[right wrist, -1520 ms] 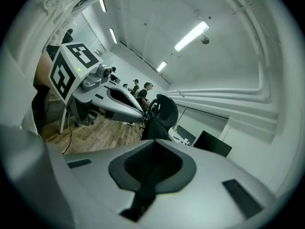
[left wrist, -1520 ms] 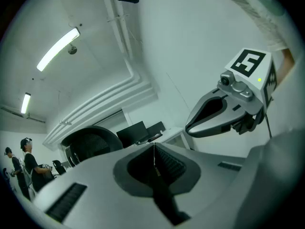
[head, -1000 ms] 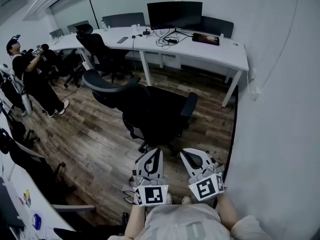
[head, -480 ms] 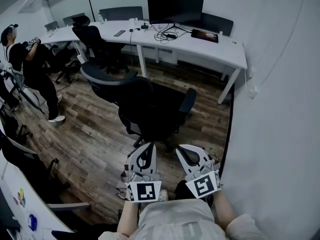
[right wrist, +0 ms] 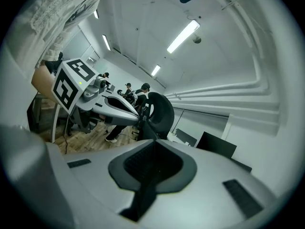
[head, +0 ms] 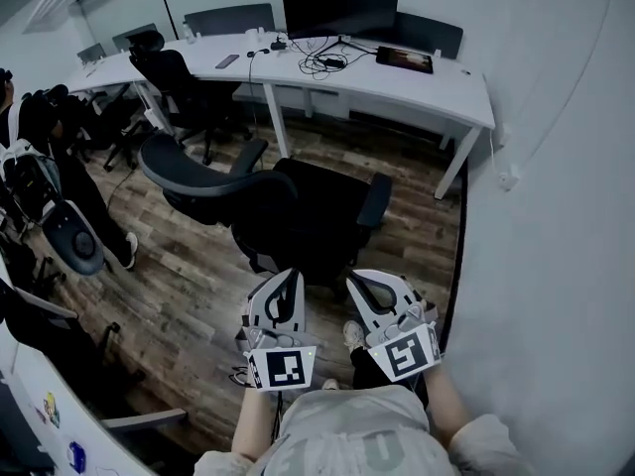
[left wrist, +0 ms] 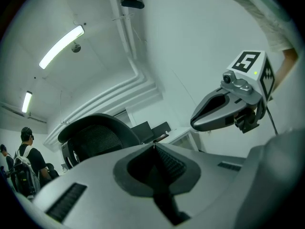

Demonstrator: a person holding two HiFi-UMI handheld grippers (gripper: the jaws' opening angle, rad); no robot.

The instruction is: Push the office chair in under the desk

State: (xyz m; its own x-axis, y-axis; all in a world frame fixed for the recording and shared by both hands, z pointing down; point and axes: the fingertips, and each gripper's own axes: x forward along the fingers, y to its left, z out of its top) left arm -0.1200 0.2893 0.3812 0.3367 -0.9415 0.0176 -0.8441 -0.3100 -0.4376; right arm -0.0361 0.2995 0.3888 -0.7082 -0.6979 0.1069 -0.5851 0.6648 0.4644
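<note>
Head view: looking down on the office chair, standing out from the desk, with left gripper and right gripper just behind it; contact hard to tell.
Left gripper view: showing jaws pressed together, empty, the backrest beyond, chair base cut off.
Right gripper view: showing those 2 jaws likewise pressed together on nothing.

The left claw and the right claw are held side by side, close in front of the body, and pointed forward, roughly level. The jaws of each are pressed together, with nothing gripped between them. Each claw is carried on a bare forearm.
</note>
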